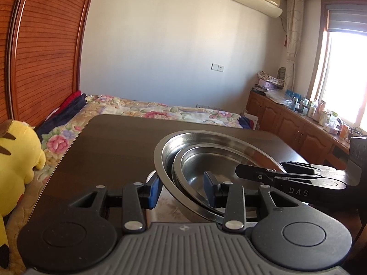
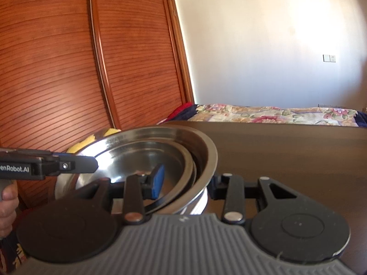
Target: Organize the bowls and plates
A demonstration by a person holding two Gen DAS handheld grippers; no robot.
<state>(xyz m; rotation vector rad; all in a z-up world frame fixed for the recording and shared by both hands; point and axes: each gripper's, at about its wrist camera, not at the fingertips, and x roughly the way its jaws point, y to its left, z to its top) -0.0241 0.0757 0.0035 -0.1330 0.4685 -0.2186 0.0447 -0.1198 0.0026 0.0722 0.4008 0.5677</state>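
**Stack nested, still in your grip**

You hold the metal bowl [image 1: 183, 147], a plate [image 1: 213, 160] nested inside, low centre of frame over the dark table [image 1: 110, 142]. Left gripper [image 1: 184, 189] and right gripper [image 2: 184, 183] each pinch its rim. Setting down remains.

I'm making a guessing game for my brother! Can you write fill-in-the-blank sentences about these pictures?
1. The smaller bowl sits ___ the big steel bowl.
2. The plush toy beside the table is coloured ___.
3. The left claw and the right claw each grip the big steel bowl by its ___.

Missing words: inside; yellow; rim
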